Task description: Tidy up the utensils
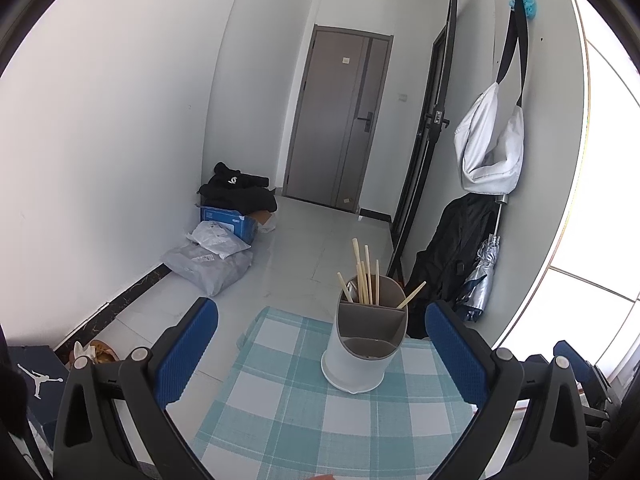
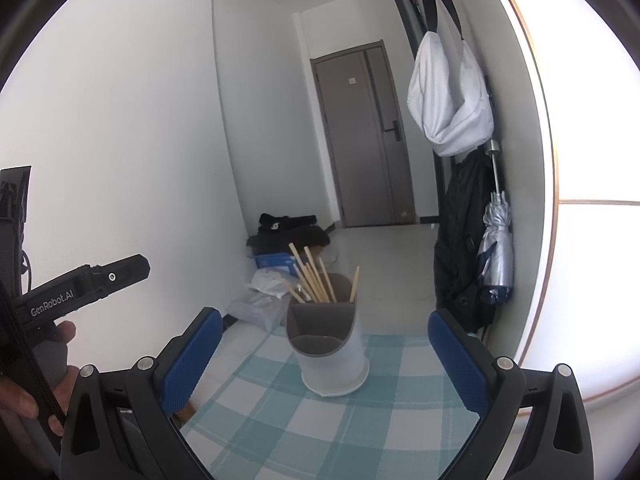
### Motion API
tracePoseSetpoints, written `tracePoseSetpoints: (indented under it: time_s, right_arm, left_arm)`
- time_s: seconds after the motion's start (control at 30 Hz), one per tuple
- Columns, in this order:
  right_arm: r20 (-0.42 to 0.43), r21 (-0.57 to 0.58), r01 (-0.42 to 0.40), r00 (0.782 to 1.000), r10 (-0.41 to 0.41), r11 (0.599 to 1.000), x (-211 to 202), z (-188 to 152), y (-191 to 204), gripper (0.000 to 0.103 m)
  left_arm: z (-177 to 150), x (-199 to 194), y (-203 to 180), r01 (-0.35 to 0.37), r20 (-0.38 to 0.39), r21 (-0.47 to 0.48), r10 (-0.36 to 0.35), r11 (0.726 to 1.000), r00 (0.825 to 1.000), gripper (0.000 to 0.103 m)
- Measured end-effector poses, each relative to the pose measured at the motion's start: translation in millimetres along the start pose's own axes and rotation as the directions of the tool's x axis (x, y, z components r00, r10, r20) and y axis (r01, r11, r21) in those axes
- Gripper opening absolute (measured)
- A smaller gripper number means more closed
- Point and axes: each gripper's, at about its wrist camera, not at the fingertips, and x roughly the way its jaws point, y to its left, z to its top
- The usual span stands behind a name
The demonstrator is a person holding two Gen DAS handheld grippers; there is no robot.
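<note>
The holder (image 1: 366, 344) stands upright on the checked surface (image 1: 280, 420), chopsticks (image 1: 366, 276) leaning in its rear compartment, the front one apparently empty. Both hand-held grippers, left (image 1: 320, 344) and right (image 2: 326, 356), hang back from it with jaws wide apart and nothing in them, probably between pickups. No loose utensils show.

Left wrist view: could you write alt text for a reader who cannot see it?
A white utensil holder with grey dividers stands on a teal checked tablecloth, several wooden chopsticks upright in its far compartments. The open, empty left gripper frames it with blue-padded fingers. Beyond lie a tiled hallway and a grey door.
</note>
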Motion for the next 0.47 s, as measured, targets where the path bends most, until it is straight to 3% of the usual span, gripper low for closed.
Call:
tracePoseSetpoints:
  time_s: [0.47]
  right_arm:
    - [-0.015, 0.014, 0.013, 1.0, -0.012, 1.0, 7, -4, -8, 0.103]
  left_arm:
    - [-6, 15, -3, -0.014, -0.01, 0.006, 0.014, 1.0, 1.0, 0.102]
